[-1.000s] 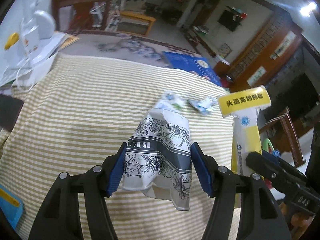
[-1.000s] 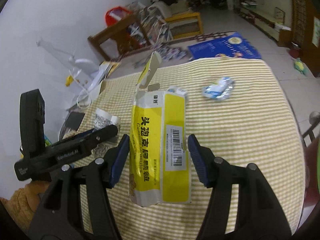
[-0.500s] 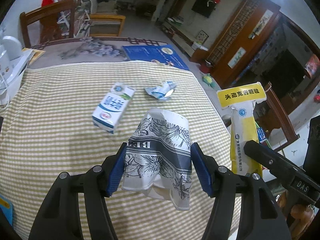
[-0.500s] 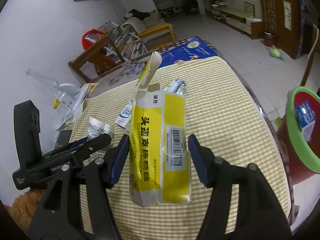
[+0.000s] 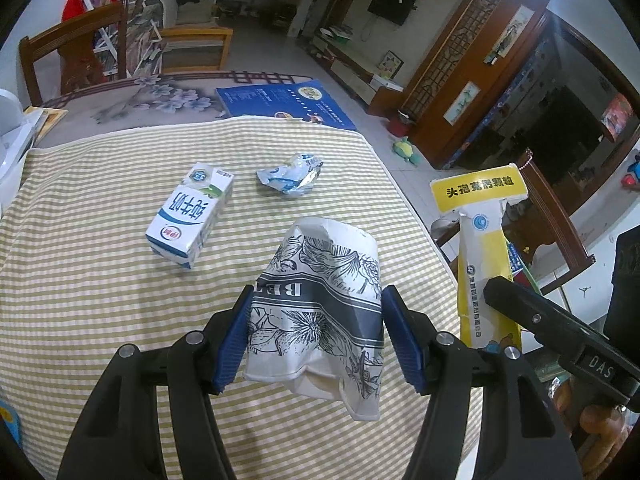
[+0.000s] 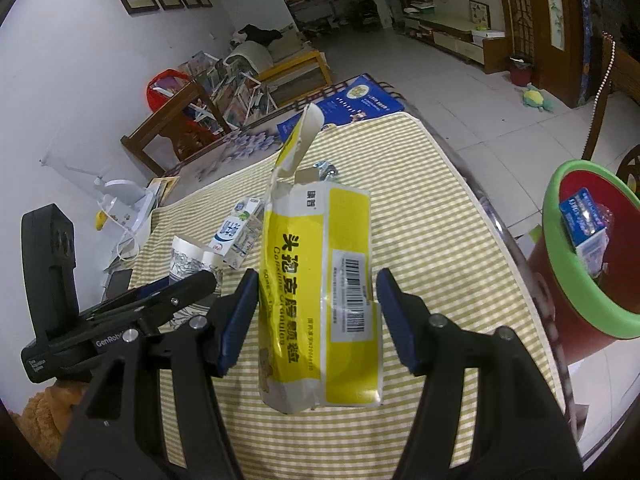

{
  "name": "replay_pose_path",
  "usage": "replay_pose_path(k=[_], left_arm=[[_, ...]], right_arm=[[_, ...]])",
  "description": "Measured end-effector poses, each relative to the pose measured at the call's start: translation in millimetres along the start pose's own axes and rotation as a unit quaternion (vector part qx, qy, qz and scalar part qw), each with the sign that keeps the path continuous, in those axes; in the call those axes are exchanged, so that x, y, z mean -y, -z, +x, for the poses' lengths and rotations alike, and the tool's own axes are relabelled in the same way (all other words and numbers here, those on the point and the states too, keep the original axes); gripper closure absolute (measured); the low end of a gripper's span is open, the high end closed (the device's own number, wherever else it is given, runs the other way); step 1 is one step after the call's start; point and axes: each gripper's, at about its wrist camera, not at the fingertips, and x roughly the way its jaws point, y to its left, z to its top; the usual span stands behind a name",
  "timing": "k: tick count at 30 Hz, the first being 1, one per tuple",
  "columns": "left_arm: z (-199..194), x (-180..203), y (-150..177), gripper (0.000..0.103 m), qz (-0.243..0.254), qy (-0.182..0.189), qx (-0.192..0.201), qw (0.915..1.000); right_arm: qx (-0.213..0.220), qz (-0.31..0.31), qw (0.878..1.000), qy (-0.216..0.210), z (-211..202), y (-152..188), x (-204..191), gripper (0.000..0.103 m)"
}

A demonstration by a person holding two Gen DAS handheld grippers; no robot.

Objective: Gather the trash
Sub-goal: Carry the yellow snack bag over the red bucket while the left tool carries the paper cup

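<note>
Both grippers have swung across the bench since the earlier frames, so the milk carton (image 5: pixel 191 216), hidden behind the cup before, now lies in plain view at 10 o'clock from the left gripper (image 5: pixel 316 334), and a red bin with a green rim (image 6: pixel 560 248) has come into the right wrist view at 3 o'clock. Left gripper fingers (image 5: pixel 234 338) are clamped on a crumpled paper cup (image 5: pixel 320 304) printed with black flowers, its open rim pointing away from the camera and its crushed base hanging toward it, lifted above the striped cloth (image 5: pixel 100 280) that covers the bench. Right gripper (image 6: pixel 316 318) fingers (image 6: pixel 394 320) grip the 2 sides of a torn yellow medicine box (image 6: pixel 320 300), which stands roughly upright with its ripped flap sticking up at 12 o'clock. From the left wrist view that same box shows at 3 o'clock, just beside the cup but apart from it. On the cloth, a crumpled foil wrapper (image 5: pixel 290 174) sits at 12 o'clock from the cup, near the carton yet not touching it. Inside the bin lies a blue and white carton (image 6: pixel 584 224), with some clear plastic against it. Beyond the bench's far edge, a blue printed sheet (image 5: pixel 286 102) lies flat.
</note>
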Motion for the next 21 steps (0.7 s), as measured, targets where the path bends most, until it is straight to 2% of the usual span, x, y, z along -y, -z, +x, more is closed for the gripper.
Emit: replay_pose_path(k=[9, 21], left_arm=[[10.4, 11.5, -0.1, 0.043, 0.003, 0.001, -0.004, 1.0], [22.5, 47.1, -0.8, 0.043, 0.014, 0.006, -0.003, 0.9999]], right_arm=[[0.002, 0.007, 1.0, 0.003, -6.7, -2.0, 17.5, 0.044], [0.014, 0.017, 1.0, 0.011, -22.3, -8.5, 49.5, 0.044]])
